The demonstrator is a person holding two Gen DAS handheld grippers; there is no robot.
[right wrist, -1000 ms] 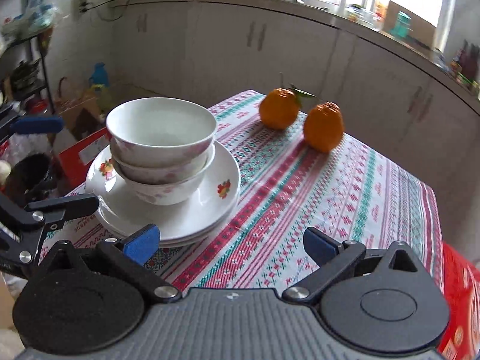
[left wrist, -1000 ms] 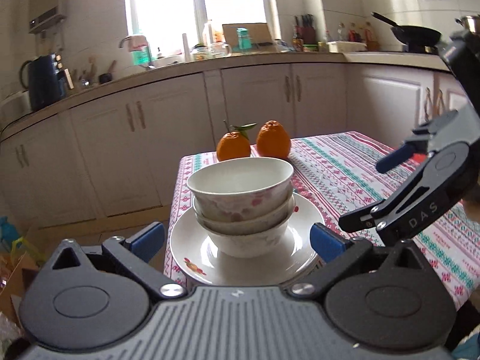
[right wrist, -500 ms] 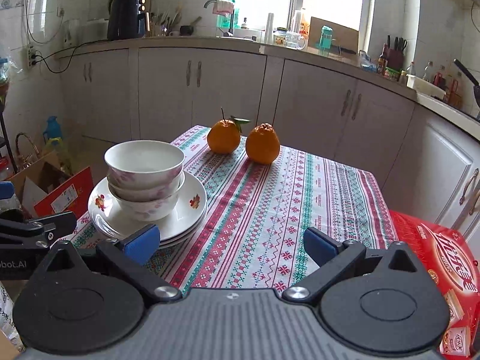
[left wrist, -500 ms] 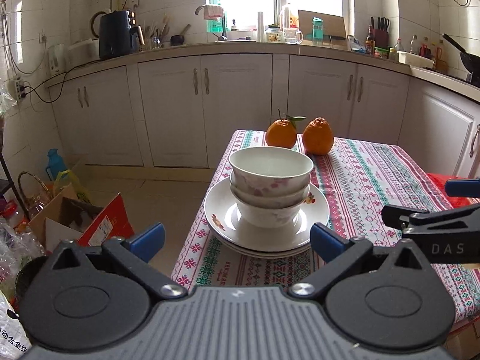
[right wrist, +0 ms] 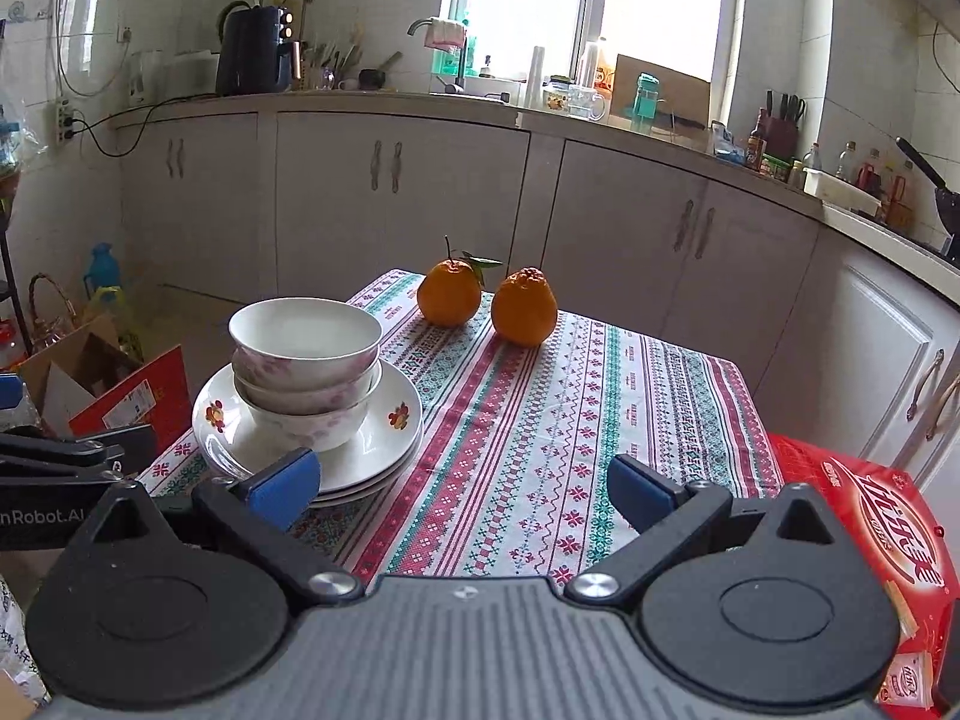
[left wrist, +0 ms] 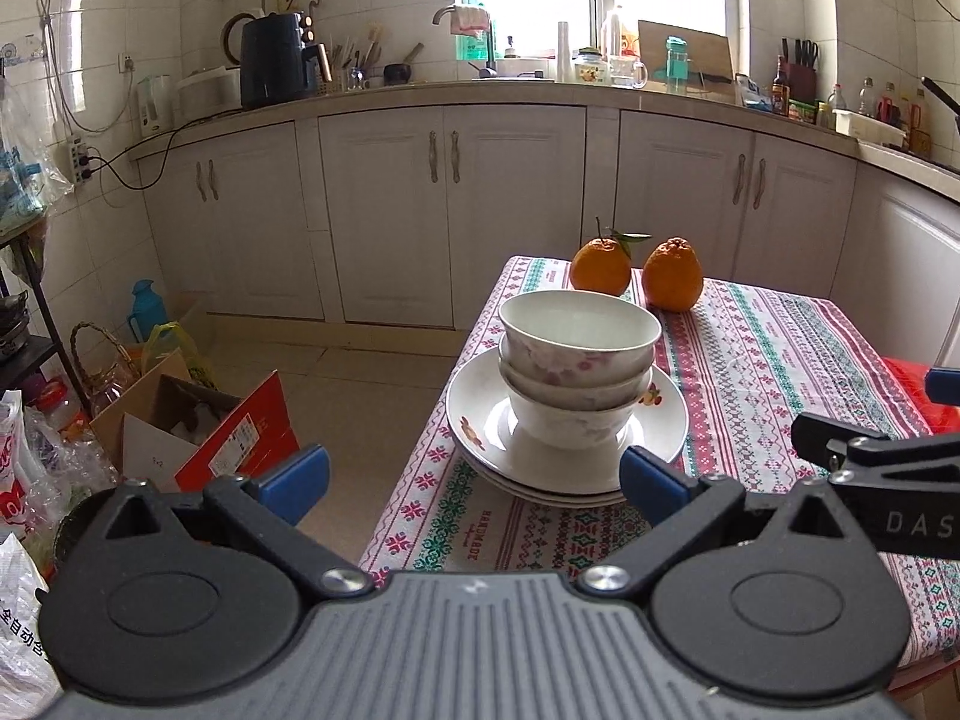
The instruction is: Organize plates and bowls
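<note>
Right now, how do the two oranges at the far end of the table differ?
The left orange keeps a stem with a green leaf; the right orange shows none. The left orange looks rounder and smoother, the right orange taller with a bumpy knob on top. The left orange sits slightly farther back, the right orange a bit nearer the cameras. Both are orange, upright on the tablecloth, side by side.

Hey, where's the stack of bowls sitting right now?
The stack of bowls sits on the plates at the table's near left corner in the right wrist view, nearer than the two oranges.
</note>
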